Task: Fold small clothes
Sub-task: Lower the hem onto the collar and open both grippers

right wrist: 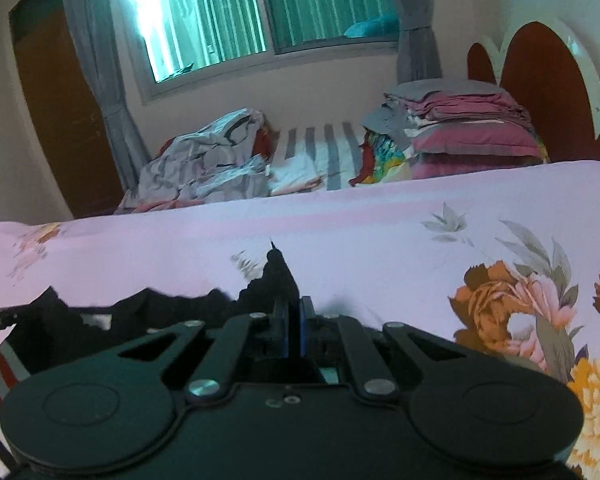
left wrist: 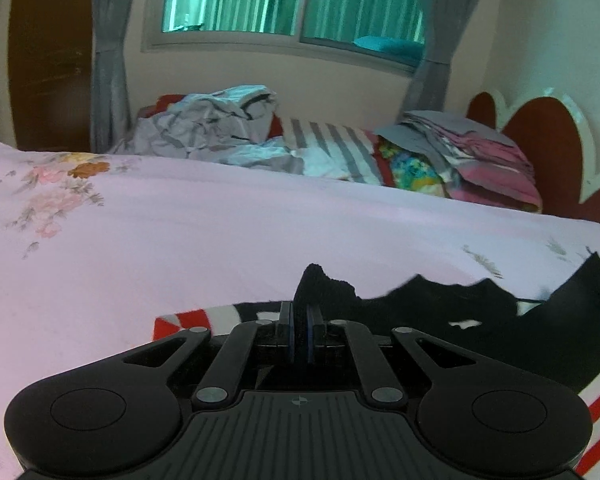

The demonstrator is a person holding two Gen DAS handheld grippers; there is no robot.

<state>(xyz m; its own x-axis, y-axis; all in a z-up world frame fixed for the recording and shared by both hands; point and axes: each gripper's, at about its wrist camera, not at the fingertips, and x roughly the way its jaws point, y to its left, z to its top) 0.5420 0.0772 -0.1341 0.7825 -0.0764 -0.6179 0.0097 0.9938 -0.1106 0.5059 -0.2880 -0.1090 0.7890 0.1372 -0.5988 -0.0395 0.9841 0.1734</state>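
Note:
A small black garment [left wrist: 452, 312] with red and white stripes lies on the pink floral bedsheet [left wrist: 220, 232]. My left gripper [left wrist: 300, 312] is shut on its black edge, and a peak of cloth sticks up between the pads. My right gripper [right wrist: 293, 312] is shut on the other end of the same black garment [right wrist: 148, 312], with a pointed corner standing above the fingers. The edge hangs stretched between the two grippers, slightly raised off the sheet. Striped parts [right wrist: 0, 364] trail below.
Crumpled grey clothes [left wrist: 204, 128], a striped pillow [left wrist: 332, 148] and a stack of folded pink and grey cloth [left wrist: 472, 152] lie at the far side of the bed. A red headboard [left wrist: 548, 140] stands at the right. Window and curtains are behind.

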